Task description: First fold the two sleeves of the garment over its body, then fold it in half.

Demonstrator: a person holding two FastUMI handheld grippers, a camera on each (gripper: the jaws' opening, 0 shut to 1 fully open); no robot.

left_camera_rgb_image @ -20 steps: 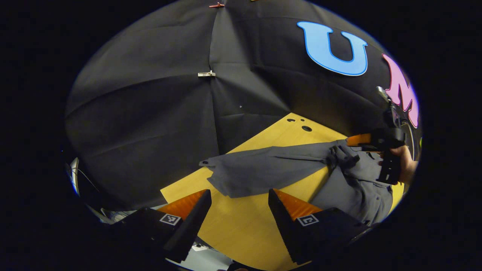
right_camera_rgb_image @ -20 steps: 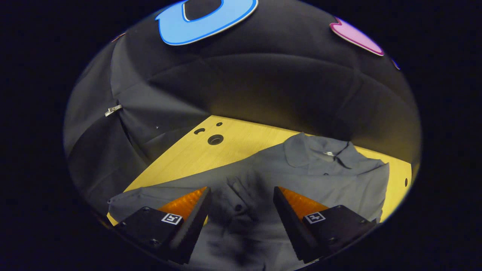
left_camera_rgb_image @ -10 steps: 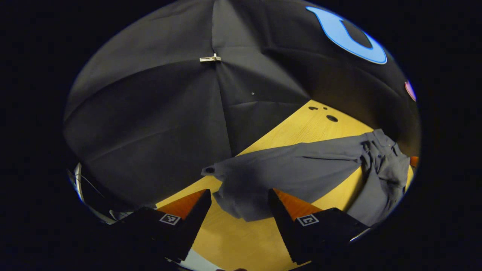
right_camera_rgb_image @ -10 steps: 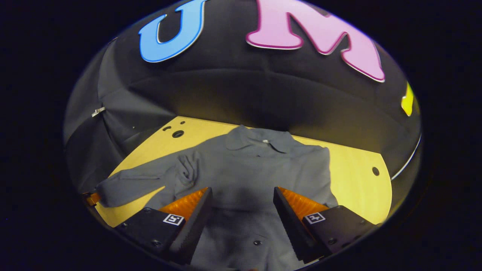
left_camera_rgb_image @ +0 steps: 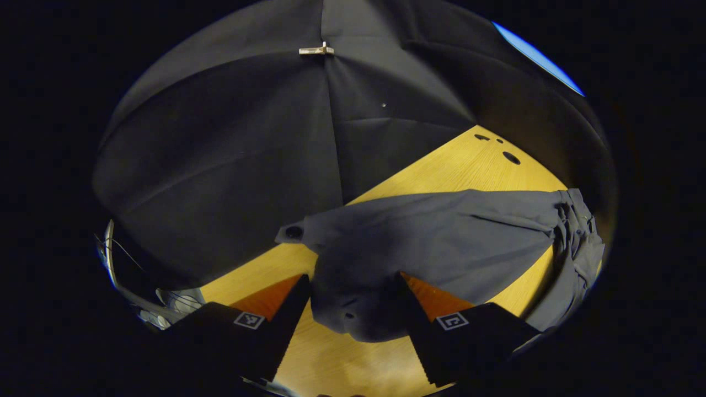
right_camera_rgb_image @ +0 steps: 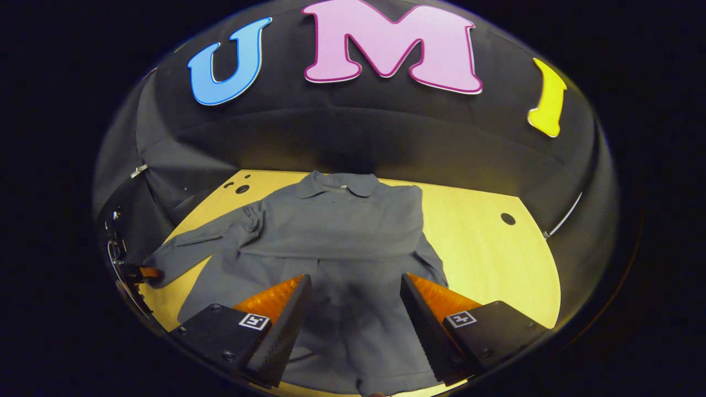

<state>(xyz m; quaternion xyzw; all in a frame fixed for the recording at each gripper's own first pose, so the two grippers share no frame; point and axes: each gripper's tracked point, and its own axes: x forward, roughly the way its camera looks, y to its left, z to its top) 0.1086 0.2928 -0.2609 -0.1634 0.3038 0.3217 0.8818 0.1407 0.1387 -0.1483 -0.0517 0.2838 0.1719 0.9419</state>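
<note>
A grey collared shirt [right_camera_rgb_image: 336, 231] lies face up on the yellow table [right_camera_rgb_image: 485, 259], collar at the far side. One sleeve [right_camera_rgb_image: 193, 245] stretches out to the left, and its cuff reaches my left gripper [right_camera_rgb_image: 144, 272] at the table's edge. In the left gripper view the sleeve [left_camera_rgb_image: 441, 231] runs in from the right. Its cuff end [left_camera_rgb_image: 353, 314] lies between the spread fingers of the left gripper [left_camera_rgb_image: 353, 325], which is open. The right gripper [right_camera_rgb_image: 353, 325] hovers open above the shirt's lower body, holding nothing.
The booth's black cloth wall [right_camera_rgb_image: 358, 138] closes off the back and the left of the table. Round holes [right_camera_rgb_image: 508, 219] pierce the tabletop at the right and far left. Bare wood lies to the right of the shirt. A clip [left_camera_rgb_image: 316, 50] pins the cloth.
The left gripper has moved forward until the sleeve's cuff lies between its fingers. The right gripper has drawn back from the shirt and turned right, so the whole shirt shows.
</note>
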